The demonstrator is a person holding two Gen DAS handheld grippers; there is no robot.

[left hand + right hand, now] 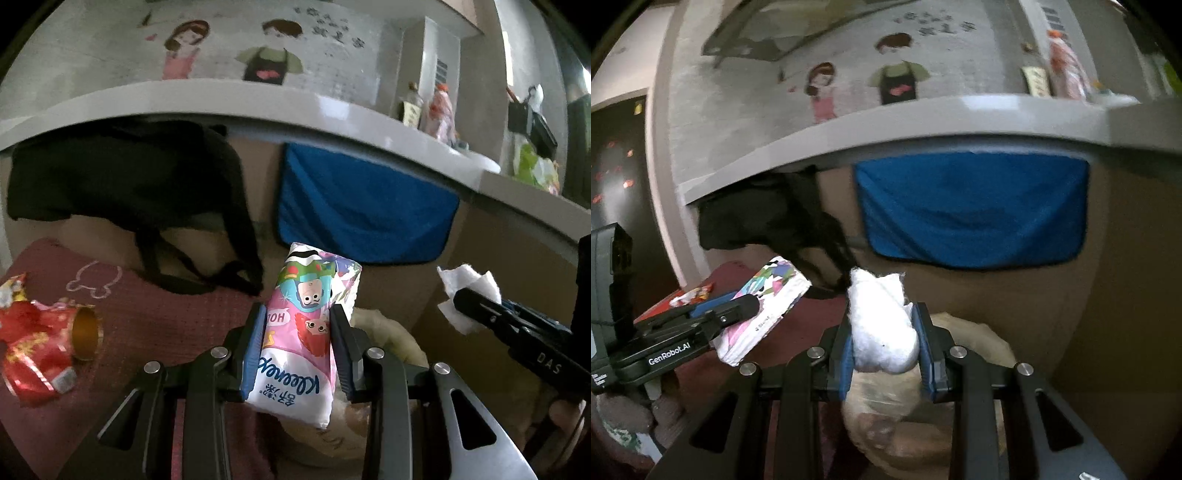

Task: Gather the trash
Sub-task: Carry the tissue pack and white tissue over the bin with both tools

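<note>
My left gripper [298, 325] is shut on a pink Kleenex tissue packet [306, 332] with cartoon print, held above a dark red mat [147, 317]. The packet also shows in the right wrist view [764, 310], with the left gripper [738, 308] on it. My right gripper [884, 332] is shut on a crumpled white tissue [882, 325], held over a pale plastic bag [886, 413]. The tissue [467, 291] and right gripper [476, 301] show at the right of the left wrist view. A crumpled red and gold wrapper [40, 343] lies on the mat at left.
A grey shelf edge [258, 107] runs overhead. A black bag [129, 177] and a blue cloth [362, 206] hang beneath it against a brown wall. Bottles and packages [436, 107] stand on the shelf at right.
</note>
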